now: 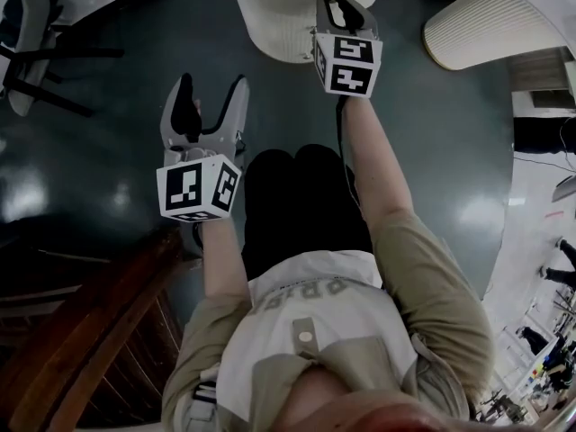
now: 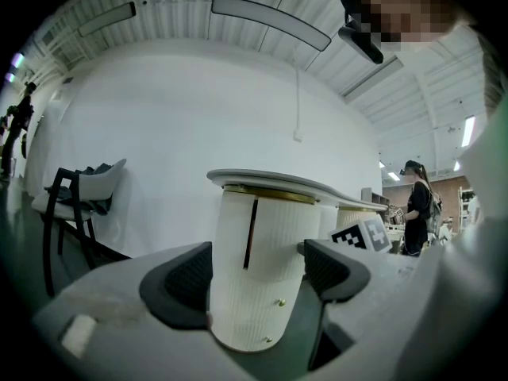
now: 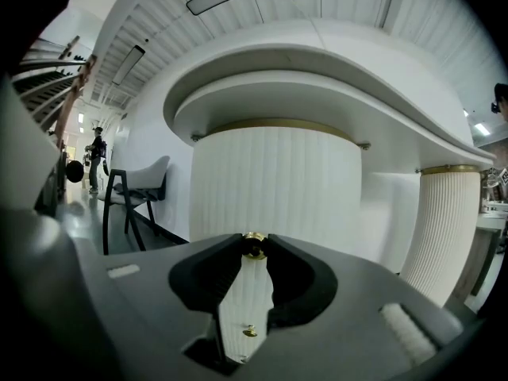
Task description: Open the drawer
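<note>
A white ribbed round cabinet [image 1: 288, 12] stands under a white counter, with small brass knobs down its front. My right gripper [image 3: 254, 248] is shut on the upper brass knob [image 3: 254, 244], both pads pressing its sides. A second knob [image 3: 250, 332] shows lower down between the jaws. In the head view the right gripper [image 1: 337, 5] reaches out to the cabinet's front. My left gripper [image 1: 211, 93] hangs open to the left, short of the cabinet and holding nothing. In the left gripper view the cabinet [image 2: 258, 236] shows beyond the open left gripper [image 2: 258, 275].
A second ribbed column [image 1: 477, 25] stands to the right under the same counter. A chair [image 1: 27, 43] is at the far left. Dark wooden steps [image 1: 90, 331] lie at the lower left. A person [image 2: 418, 209] stands far off at the right.
</note>
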Action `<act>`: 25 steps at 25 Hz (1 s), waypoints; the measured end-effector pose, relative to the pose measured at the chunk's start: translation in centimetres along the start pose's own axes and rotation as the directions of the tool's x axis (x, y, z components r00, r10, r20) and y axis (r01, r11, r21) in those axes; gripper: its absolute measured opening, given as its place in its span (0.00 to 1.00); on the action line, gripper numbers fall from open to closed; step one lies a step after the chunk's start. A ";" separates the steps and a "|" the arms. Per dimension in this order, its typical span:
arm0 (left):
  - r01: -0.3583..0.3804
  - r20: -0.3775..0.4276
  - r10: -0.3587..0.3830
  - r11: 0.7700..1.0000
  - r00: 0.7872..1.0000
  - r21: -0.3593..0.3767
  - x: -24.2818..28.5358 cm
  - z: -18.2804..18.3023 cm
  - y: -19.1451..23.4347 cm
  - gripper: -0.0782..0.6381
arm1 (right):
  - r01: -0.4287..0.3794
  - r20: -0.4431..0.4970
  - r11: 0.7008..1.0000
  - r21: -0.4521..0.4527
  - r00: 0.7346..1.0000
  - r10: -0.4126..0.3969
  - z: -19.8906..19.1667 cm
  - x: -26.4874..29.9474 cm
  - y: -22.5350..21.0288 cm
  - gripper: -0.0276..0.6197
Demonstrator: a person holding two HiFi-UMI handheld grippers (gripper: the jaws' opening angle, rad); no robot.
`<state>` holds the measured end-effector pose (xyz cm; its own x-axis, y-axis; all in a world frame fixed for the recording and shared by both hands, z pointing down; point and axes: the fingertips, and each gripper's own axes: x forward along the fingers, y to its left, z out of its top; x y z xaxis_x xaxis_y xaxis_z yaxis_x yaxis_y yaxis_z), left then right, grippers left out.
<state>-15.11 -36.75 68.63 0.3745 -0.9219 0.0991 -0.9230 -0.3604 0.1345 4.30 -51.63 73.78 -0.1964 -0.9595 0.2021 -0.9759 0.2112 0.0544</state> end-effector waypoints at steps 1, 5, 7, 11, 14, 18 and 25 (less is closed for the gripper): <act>0.000 0.002 0.000 1.000 1.000 0.000 0.0 0.0 0.0 0.62 | -0.003 0.002 1.000 0.000 1.000 0.003 -0.1 -0.5 0.1 0.20; 0.005 0.009 -0.005 1.000 1.000 0.008 -0.2 0.3 -0.5 0.62 | -0.011 0.003 1.000 0.002 1.000 0.011 -0.4 -2.1 0.3 0.20; 0.006 0.012 -0.006 1.000 1.000 0.011 -0.3 0.5 -0.6 0.62 | -0.015 0.003 1.000 0.003 1.000 0.015 -0.6 -3.0 0.5 0.20; 0.003 0.024 -0.004 1.000 1.000 0.008 -0.3 1.0 -1.1 0.62 | -0.030 0.011 1.000 0.001 0.999 0.030 -0.6 -4.3 0.9 0.20; 0.000 0.025 0.000 1.000 1.000 0.009 -0.2 1.2 -1.7 0.62 | -0.039 0.015 0.999 0.005 0.999 0.039 -0.8 -5.2 1.0 0.20; 0.000 0.034 0.000 1.000 0.999 0.010 0.2 2.4 -2.4 0.62 | -0.050 0.017 0.999 0.014 0.999 0.050 -0.8 -6.3 1.2 0.20; -0.007 0.028 0.007 1.000 1.000 -0.003 -1.0 6.6 -4.2 0.62 | -0.061 -0.020 0.998 0.008 0.998 0.061 -1.9 -9.0 2.0 0.20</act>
<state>-12.16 -35.23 61.46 0.3653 -0.9280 0.0729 -0.9253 -0.3535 0.1371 4.30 -42.25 73.97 -0.2536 -0.9410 0.2243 -0.9629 0.2676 0.0338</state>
